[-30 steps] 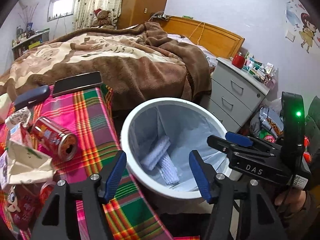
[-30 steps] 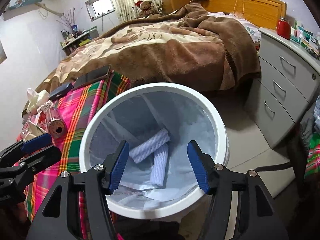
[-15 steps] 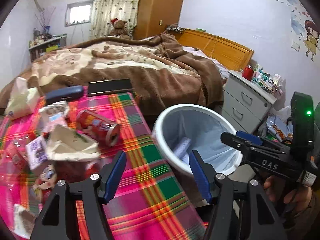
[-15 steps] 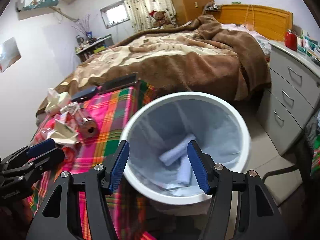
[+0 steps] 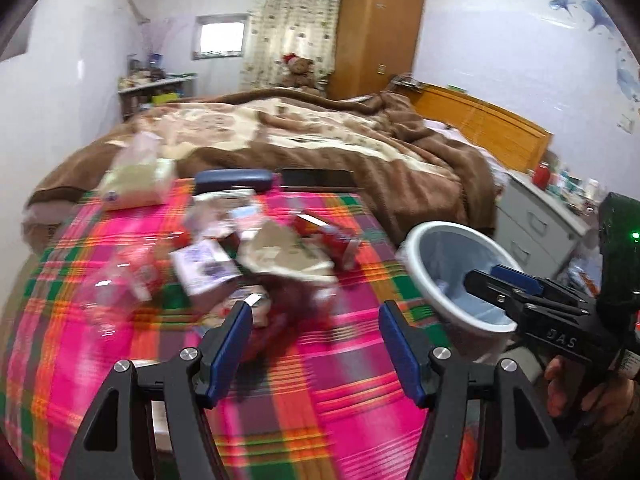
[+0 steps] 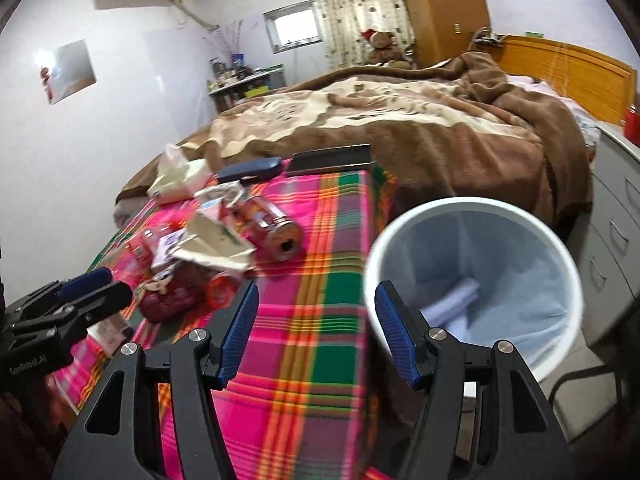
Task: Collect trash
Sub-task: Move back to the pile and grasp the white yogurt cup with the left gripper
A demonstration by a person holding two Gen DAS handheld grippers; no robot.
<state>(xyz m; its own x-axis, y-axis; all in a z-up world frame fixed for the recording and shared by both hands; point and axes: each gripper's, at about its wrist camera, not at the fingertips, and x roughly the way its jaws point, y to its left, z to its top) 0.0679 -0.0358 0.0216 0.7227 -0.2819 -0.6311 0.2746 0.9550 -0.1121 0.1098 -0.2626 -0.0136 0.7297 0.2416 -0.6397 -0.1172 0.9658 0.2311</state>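
A pile of trash lies on the plaid tablecloth [image 5: 320, 380]: a red drink can [image 6: 276, 228], a crumpled paper wrapper [image 6: 212, 240], small cartons [image 5: 204, 268] and red packets [image 6: 172, 300]. Just right of the table stands a white bin [image 6: 472, 201] with a blue liner and rolled white items inside. My left gripper [image 5: 316, 344] hovers open and empty over the near edge of the pile. My right gripper [image 6: 316, 336] is open and empty too, above the cloth between pile and bin. In the left wrist view the right gripper [image 5: 516, 292] partly covers the bin [image 5: 440, 227].
At the table's far edge lie a dark blue case [image 5: 234, 179], a flat black device [image 5: 316, 178] and a tissue pack [image 5: 136, 184]. Behind is a bed with a brown blanket [image 6: 400, 132]. A grey drawer unit [image 5: 536, 220] stands right of the bin.
Both grippers have swung left, away from over the bin and toward the trash pile on the table. The bin has slid to the right in both views. Jaws unchanged.
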